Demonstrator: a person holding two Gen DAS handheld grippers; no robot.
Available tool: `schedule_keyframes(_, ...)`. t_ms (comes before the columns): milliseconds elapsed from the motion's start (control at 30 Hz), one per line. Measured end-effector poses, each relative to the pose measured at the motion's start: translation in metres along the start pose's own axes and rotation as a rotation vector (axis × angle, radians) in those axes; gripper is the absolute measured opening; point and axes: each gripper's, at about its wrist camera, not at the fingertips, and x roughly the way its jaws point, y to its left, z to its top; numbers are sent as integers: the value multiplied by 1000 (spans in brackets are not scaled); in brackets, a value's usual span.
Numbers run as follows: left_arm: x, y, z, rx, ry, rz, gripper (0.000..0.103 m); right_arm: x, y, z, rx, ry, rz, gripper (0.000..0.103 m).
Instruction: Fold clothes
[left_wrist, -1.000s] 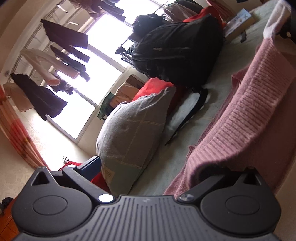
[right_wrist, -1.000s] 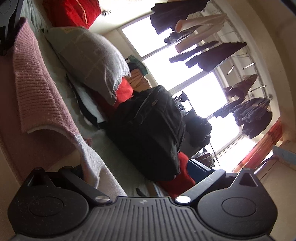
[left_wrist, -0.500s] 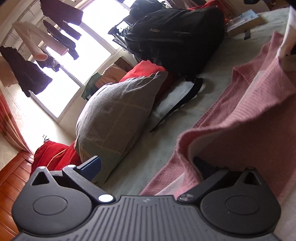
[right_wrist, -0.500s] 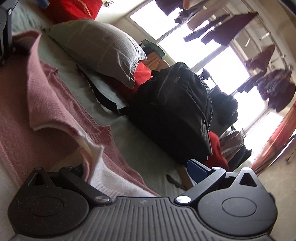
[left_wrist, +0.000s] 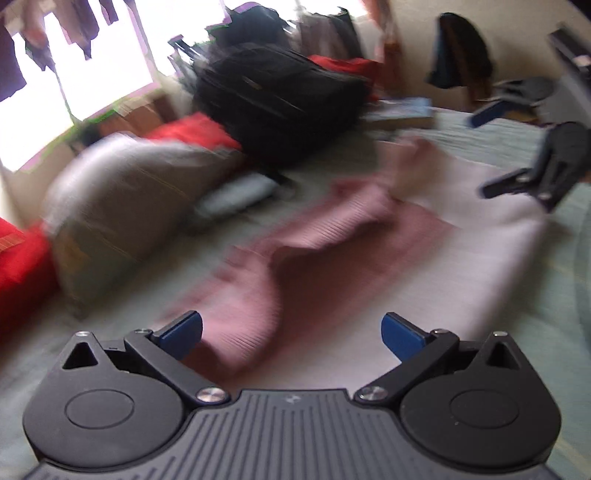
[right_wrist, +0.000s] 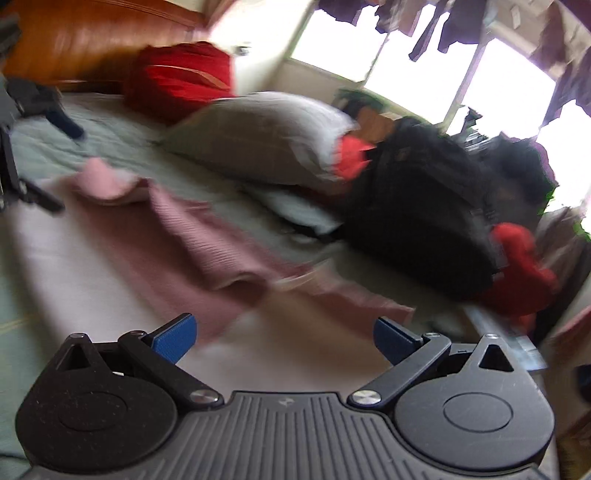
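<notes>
A: Where is the pink knit sweater (left_wrist: 325, 236) now?
B: It lies on the green bedspread (left_wrist: 491, 140), partly folded, the paler inside (left_wrist: 491, 236) showing twd the near edge. Both views are blurred, so details of the knit I cannot tell

A: And the left gripper (left_wrist: 291, 334)?
B: Jaws spread wide, blue pads (left_wrist: 183, 330) apart, nothing btw them. It hangs just above the sweater

A: The right gripper (right_wrist: 284, 338)?
B: Same, wide open w/ nothing held, over the sweater's other side. It shows also in the left view, at the right edge

A: What is behind?
B: A grey pillow (right_wrist: 258, 136), red cushion (right_wrist: 177, 81), and a black backpack (right_wrist: 417, 199) near the window (right_wrist: 509, 92), where clothes (right_wrist: 436, 22) hang. A wooden headboard (right_wrist: 85, 33) is at the bed's end
</notes>
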Motion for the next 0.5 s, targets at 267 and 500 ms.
schedule_keyframes(267, 47, 9, -11, -160, 88, -200, 102, 19, -2, -14, 108, 77, 59, 103)
schedule_keyframes(500, 72, 60, 7, -308, 3, -85, 102, 32, -9, -27, 177, 107, 77, 103)
